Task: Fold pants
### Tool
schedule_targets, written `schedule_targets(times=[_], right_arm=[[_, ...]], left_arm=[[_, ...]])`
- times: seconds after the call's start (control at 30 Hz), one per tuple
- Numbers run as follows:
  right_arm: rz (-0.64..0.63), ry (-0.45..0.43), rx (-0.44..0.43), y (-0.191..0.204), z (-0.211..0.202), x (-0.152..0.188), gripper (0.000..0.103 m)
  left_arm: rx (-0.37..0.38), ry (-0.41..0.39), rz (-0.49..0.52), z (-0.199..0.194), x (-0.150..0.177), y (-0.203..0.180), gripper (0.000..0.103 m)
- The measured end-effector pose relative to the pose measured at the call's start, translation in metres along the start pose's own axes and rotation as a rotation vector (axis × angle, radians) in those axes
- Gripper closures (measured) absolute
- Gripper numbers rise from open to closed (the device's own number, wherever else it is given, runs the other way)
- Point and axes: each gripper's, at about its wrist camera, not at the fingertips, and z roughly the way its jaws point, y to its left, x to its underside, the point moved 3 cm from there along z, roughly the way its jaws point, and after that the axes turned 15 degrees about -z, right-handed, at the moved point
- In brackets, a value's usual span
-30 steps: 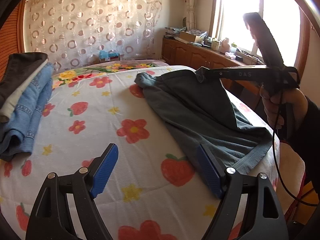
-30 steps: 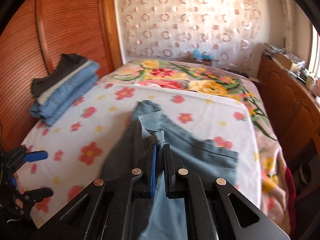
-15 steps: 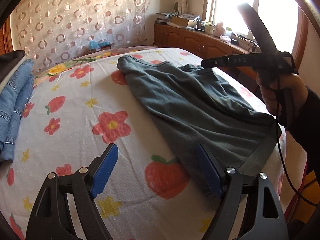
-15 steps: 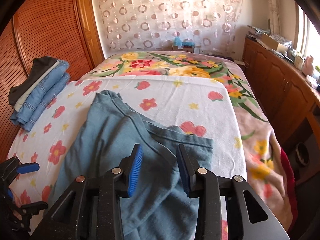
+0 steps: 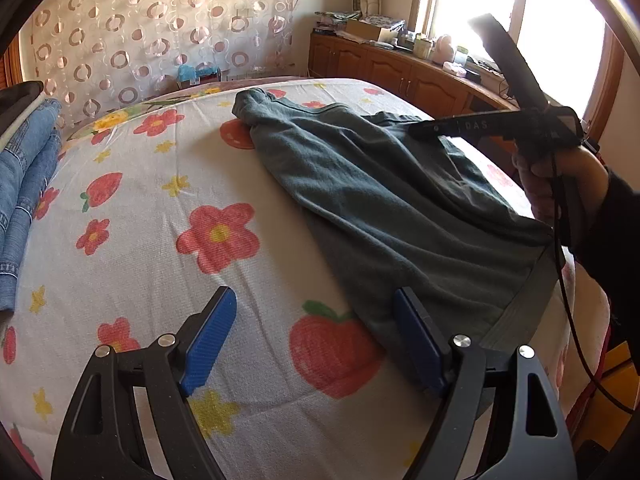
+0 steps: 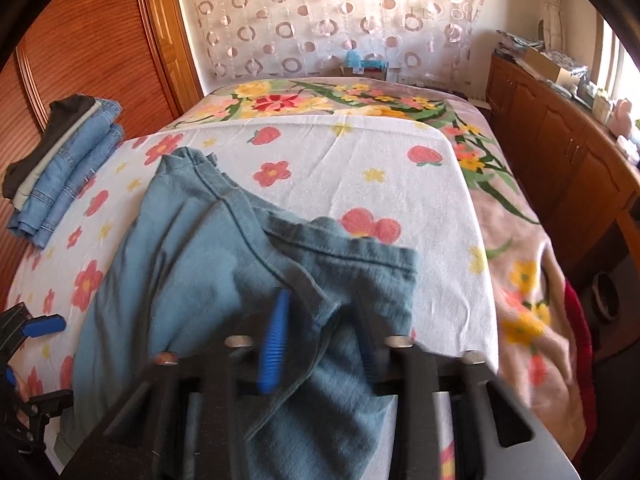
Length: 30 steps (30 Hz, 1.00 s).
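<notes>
Pants (image 6: 192,264) lie half-folded at twelve o'clock; right gripper (image 6: 320,344) jaws have just been closing around cloth, left gripper (image 5: 312,340) spread, empty.

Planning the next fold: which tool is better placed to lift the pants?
Right: the right tool straddles a pants fold, jaws just closing; the left tool hangs open over the sheet.

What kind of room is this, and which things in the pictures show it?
Most likely a bedroom in a home. The work surface is a bed covered with a flower-and-strawberry sheet, a wooden wardrobe stands beside it, and a low wooden cabinet runs under a sunny window. Folded jeans are stacked on the bed.
</notes>
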Motion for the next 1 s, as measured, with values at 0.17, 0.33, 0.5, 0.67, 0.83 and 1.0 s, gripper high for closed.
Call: schedule_targets(times=[0.17, 0.33, 0.5, 0.67, 0.83, 1.0], right_arm=[[-0.059, -0.071, 0.064, 0.002, -0.018, -0.014, 0.097], [-0.082, -0.096, 0.136, -0.004, -0.03, -0.025, 0.098], [-0.114, -0.069, 0.203, -0.004, -0.02, -0.029, 0.098], [-0.101, -0.041, 0.23, -0.006, -0.006, -0.032, 0.098], [-0.094, -0.032, 0.251, -0.006, 0.001, -0.036, 0.098], [-0.066, -0.016, 0.276, -0.01, 0.0, -0.038, 0.098]], left_arm=[[-0.001, -0.005, -0.005, 0.0, 0.0, 0.001, 0.022], [0.001, -0.014, -0.015, -0.002, 0.002, 0.002, 0.022], [-0.003, -0.015, -0.013, -0.002, 0.002, 0.002, 0.022], [-0.004, -0.015, -0.013, -0.002, 0.003, 0.001, 0.022], [-0.008, -0.016, -0.01, -0.003, 0.003, 0.001, 0.022], [-0.018, -0.014, -0.002, -0.002, 0.004, 0.0, 0.022]])
